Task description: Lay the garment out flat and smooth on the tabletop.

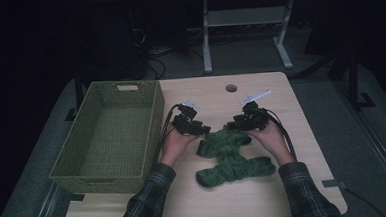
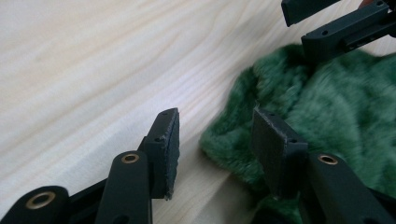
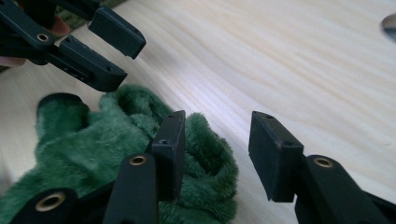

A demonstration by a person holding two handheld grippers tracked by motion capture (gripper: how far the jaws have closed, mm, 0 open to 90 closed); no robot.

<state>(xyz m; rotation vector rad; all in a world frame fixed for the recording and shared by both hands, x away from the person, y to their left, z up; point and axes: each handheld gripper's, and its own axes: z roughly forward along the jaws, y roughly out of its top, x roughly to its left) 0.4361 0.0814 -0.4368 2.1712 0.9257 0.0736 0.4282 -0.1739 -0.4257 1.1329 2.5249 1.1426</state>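
My left gripper [image 1: 200, 128] and right gripper [image 1: 234, 125] both stood open, gripping nothing. The green fuzzy cloth [image 1: 229, 159] lay crumpled on the bench [image 1: 215, 95] between and just below them, its near edge beside my left gripper's jaws.

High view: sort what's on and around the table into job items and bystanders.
In the job:
- green fuzzy cloth
- left gripper, jaws open beside the cloth
- right gripper, jaws open at the cloth's edge
- woven basket, probably its destination

Lying about:
- round hole in the tabletop
- white table frame behind
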